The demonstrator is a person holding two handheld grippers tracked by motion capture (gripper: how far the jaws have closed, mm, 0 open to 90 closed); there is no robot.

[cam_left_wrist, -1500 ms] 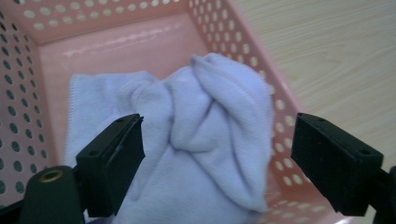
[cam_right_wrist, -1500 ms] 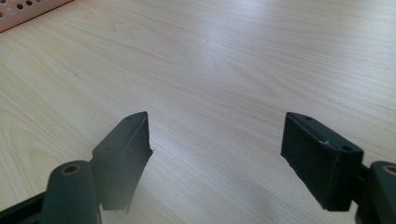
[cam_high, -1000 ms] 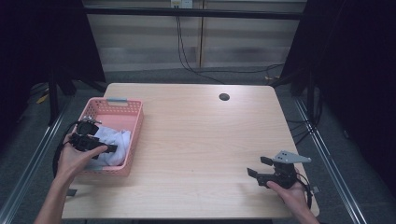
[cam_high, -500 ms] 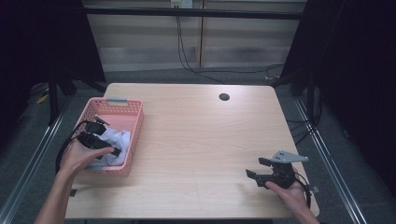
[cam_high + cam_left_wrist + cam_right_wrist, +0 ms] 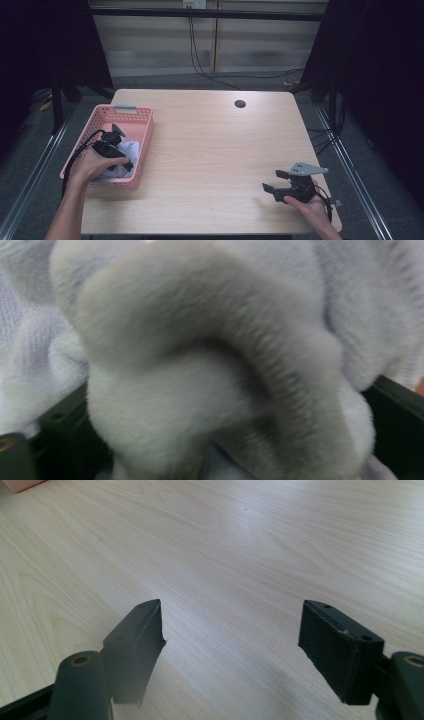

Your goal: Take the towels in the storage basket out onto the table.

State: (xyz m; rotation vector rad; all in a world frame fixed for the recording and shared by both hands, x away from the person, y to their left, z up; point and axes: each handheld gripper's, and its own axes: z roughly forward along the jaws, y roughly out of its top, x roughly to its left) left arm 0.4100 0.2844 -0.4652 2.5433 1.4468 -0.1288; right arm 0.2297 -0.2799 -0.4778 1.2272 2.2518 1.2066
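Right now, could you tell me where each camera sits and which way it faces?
High view: above the person's side, looking forward and down on the table; both forearms, left claw in the pink basket, right claw.
Left gripper view: rides the left claw, pressed against pale fluffy cloth.
Right gripper view: rides the right claw, jaws apart, looking along bare wood.
Shared: the high and left gripper views both show the cloth; the high and right gripper views both show the tabletop.

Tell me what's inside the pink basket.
The pink basket holds crumpled white cloth, with the left hand-held gripper reaching into it. The left gripper view shows fuzzy fabric between its jaws. The hand and cloth cover whatever lies underneath.
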